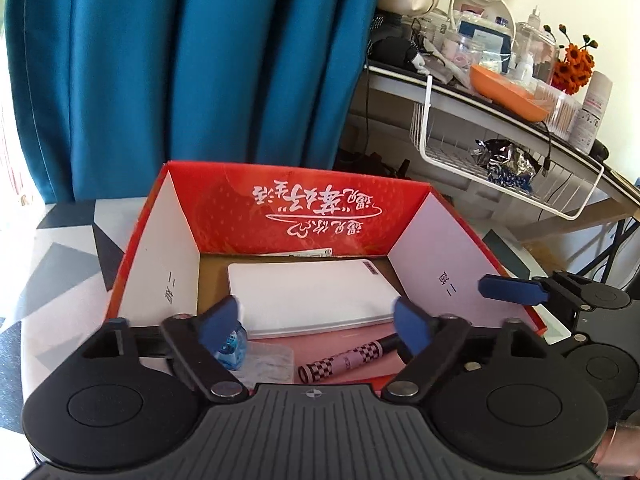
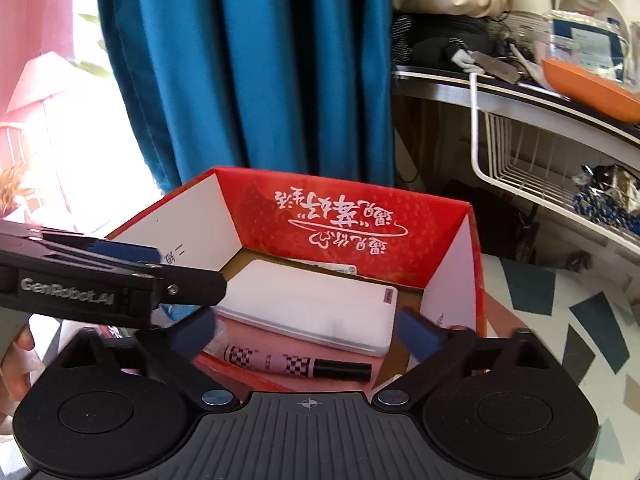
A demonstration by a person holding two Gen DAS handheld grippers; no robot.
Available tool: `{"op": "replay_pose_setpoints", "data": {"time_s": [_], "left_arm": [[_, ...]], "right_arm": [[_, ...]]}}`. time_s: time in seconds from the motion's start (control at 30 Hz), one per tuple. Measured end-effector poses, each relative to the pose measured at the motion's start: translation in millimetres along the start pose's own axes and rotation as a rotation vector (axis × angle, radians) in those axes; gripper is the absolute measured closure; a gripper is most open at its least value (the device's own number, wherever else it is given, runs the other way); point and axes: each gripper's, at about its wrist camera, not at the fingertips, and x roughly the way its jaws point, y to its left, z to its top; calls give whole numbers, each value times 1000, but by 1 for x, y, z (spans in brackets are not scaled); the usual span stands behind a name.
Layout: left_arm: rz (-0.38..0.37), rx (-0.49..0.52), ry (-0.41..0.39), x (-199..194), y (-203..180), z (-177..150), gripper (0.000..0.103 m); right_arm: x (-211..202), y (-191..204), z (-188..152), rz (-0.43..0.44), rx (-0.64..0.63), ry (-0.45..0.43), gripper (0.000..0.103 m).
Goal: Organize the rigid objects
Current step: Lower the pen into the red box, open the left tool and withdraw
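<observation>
I see both grippers, left gripper (image 1: 316, 326) and right gripper (image 2: 308, 330), wide open and empty over the near edge of the box (image 1: 308, 196), above a pen (image 2: 298, 364).

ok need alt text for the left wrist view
An open left gripper hangs over a red box that holds a white slab, a checkered pen and a small blue bottle. Teal curtains hang behind, a cluttered desk stands at right, and the right gripper pokes in from the right.
</observation>
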Motion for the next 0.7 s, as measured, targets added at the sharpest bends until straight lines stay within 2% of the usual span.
{"op": "replay_pose_setpoints", "data": {"time_s": [0.17, 0.33, 0.7], "left_arm": [[-4, 32, -19, -13, -1, 0, 0], [9, 49, -48, -29, 0, -3, 0], [49, 14, -74, -59, 19, -26, 0]], "right_arm": [[-11, -1, -7, -31, 36, -35, 0], [-27, 0, -20, -37, 83, -91, 0], [-64, 10, -45, -77, 105, -203, 0]]}}
